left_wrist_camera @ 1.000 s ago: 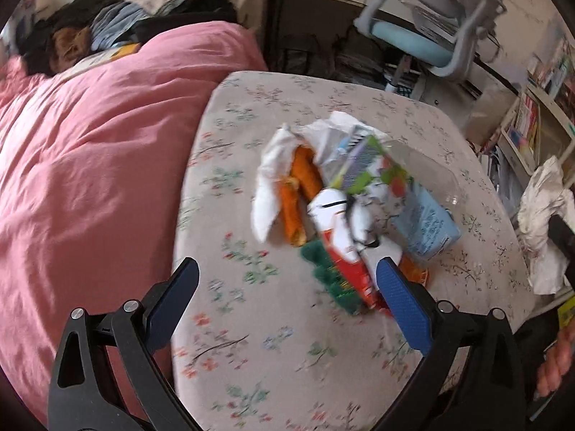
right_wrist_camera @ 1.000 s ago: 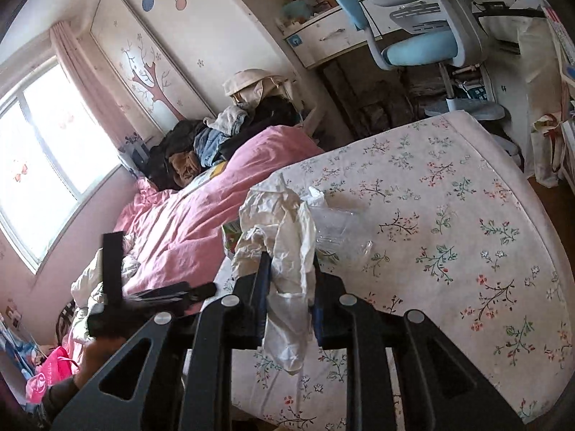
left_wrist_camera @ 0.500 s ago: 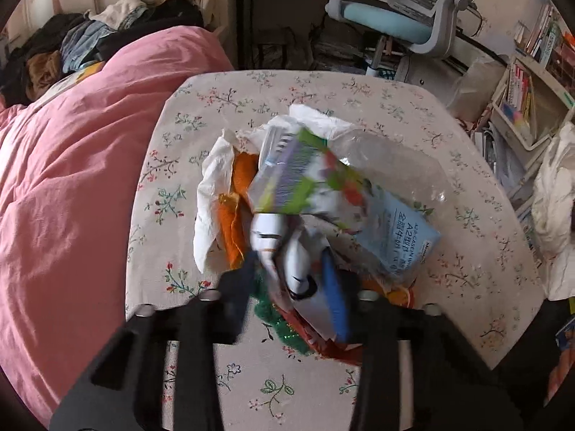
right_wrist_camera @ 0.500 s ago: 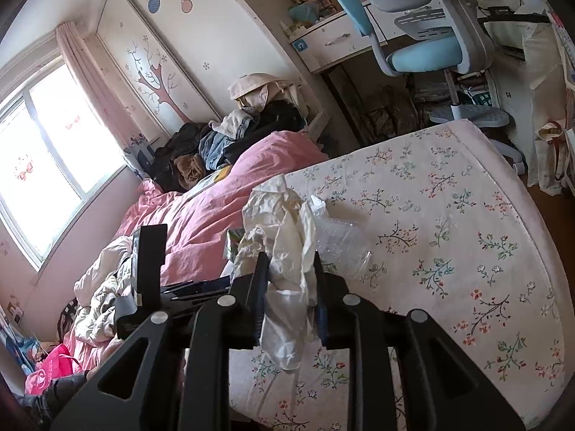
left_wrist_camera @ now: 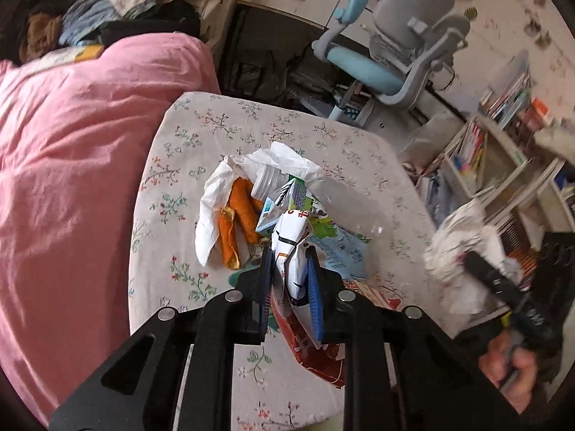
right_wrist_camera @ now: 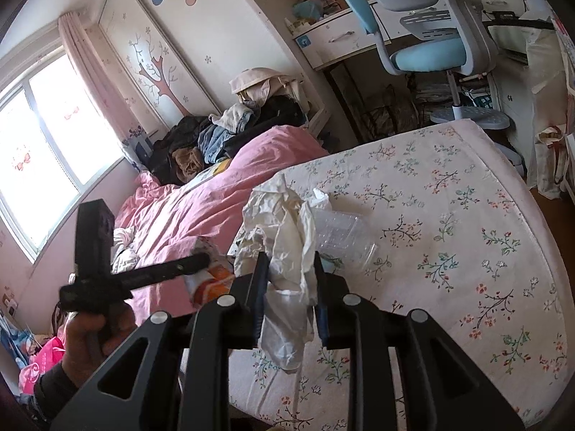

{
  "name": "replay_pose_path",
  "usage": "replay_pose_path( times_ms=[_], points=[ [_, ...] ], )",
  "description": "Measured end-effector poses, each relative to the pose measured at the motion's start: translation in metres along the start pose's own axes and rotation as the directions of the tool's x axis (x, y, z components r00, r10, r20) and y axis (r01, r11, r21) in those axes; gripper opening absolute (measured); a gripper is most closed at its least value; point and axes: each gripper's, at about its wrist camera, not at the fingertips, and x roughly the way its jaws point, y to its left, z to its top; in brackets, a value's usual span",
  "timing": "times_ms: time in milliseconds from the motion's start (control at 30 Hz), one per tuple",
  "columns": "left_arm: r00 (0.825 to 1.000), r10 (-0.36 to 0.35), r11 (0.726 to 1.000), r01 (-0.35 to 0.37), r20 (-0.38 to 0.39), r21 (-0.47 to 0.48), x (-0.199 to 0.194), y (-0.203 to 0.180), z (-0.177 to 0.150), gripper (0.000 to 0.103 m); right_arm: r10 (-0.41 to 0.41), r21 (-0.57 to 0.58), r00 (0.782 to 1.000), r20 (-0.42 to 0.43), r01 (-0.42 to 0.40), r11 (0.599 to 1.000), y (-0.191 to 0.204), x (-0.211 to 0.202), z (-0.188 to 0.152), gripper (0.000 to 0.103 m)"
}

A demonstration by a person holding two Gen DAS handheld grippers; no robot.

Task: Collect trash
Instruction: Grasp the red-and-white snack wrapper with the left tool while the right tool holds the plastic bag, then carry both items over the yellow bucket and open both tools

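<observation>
Between left gripper (left_wrist_camera: 290, 277) pads: white wrapper (left_wrist_camera: 293, 251), pinched.

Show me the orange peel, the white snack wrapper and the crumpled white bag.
orange peel (left_wrist_camera: 240, 208): left wrist view, its upper strip.
white snack wrapper (left_wrist_camera: 291, 251): left wrist view, its middle.
crumpled white bag (right_wrist_camera: 284, 230): right wrist view, its upper folds.

Bright window (right_wrist_camera: 43, 136), pink curtain (right_wrist_camera: 90, 72), blue desk chair (right_wrist_camera: 427, 36), pink duvet (left_wrist_camera: 64, 165), bookshelf (left_wrist_camera: 503, 165)

Left wrist camera looking steeply down over its gripper at the floral bedsheet (left_wrist_camera: 222, 133), close above, right wrist camera facing more level across the sheet toward the window (right_wrist_camera: 46, 136), both sharing the pink duvet (left_wrist_camera: 72, 165) and desk chair (left_wrist_camera: 395, 54)
</observation>
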Motion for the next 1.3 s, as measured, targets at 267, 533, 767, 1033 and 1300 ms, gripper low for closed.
replay_pose_path(
  times_ms=[267, 533, 767, 1033, 1300],
  points=[
    [0.998, 0.009, 1.000, -0.009, 0.059, 0.004, -0.037, 0.014, -0.008, 0.018, -0.030, -0.035, 0.999, -0.027, 0.029, 0.999, 0.014, 0.006, -0.012, 0.025],
    [0.997, 0.018, 1.000, -0.016, 0.080, -0.020, -0.068, 0.035, -0.029, 0.018, -0.029, -0.036, 0.994, -0.107, 0.025, 0.999, 0.034, 0.001, -0.069, 0.025],
    [0.999, 0.036, 0.999, -0.037, 0.038, 0.025, -0.076, 0.024, -0.067, 0.018, -0.065, -0.082, 0.957, -0.282, 0.043, 0.996, 0.053, 0.002, -0.143, 0.025],
    [0.997, 0.064, 0.993, -0.059, -0.049, 0.101, -0.067, -0.002, -0.122, 0.018, -0.133, -0.096, 0.953, -0.272, 0.111, 0.989, 0.057, -0.026, -0.167, 0.052],
    [0.977, 0.083, 0.961, -0.026, -0.195, 0.276, -0.046, -0.046, -0.182, 0.027, -0.157, 0.011, 0.983, -0.096, 0.159, 0.987, 0.042, -0.048, -0.151, 0.059]
  ],
)
